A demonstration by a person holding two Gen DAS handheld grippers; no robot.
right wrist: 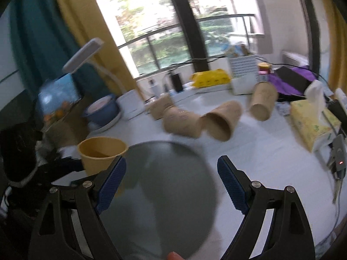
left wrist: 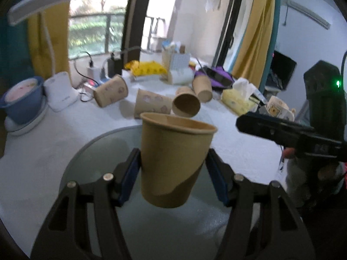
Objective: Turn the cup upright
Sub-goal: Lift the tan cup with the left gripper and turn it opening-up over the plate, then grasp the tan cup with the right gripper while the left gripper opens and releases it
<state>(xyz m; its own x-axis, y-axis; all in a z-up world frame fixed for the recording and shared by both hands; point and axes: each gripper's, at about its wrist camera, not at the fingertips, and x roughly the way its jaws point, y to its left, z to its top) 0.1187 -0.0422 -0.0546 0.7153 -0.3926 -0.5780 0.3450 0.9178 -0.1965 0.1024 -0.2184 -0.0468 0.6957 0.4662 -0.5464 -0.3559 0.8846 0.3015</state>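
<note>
Here, the left gripper (left wrist: 172,169) is holding a plain tan paper cup (left wrist: 173,158) by its side walls, blue ribbed pads (left wrist: 128,179) pressing in from both sides, w/ the cup's mouth facing up and the body leaning slightly. The cup is hanging above a round grey glass disc (left wrist: 91,158) lying on the white table (left wrist: 32,151); whether its base is touching the disc can't be told from either view. The right gripper (right wrist: 171,173) is hovering nearby w/ jaws spread wide and nothing between them, pointing over the same grey disc. Behind, approx. five more tan paper cups, e.g. one w/ its open mouth toward the camera (left wrist: 186,105), are lying on their sides across the table, near a yellow tissue box (left wrist: 237,101), a blue lidded bowl (left wrist: 23,101) and a white desk lamp (left wrist: 43,2). Judging by the cup's posture, the flip itself is looking nearly done and the set-down step is now in hand. The next move is calling for leveling the cup, lowering it till the base is sitting flat on the disc, then easing the pads apart w/o nudging the light paper wall, since a tilted release could be tipping it back over.
</note>
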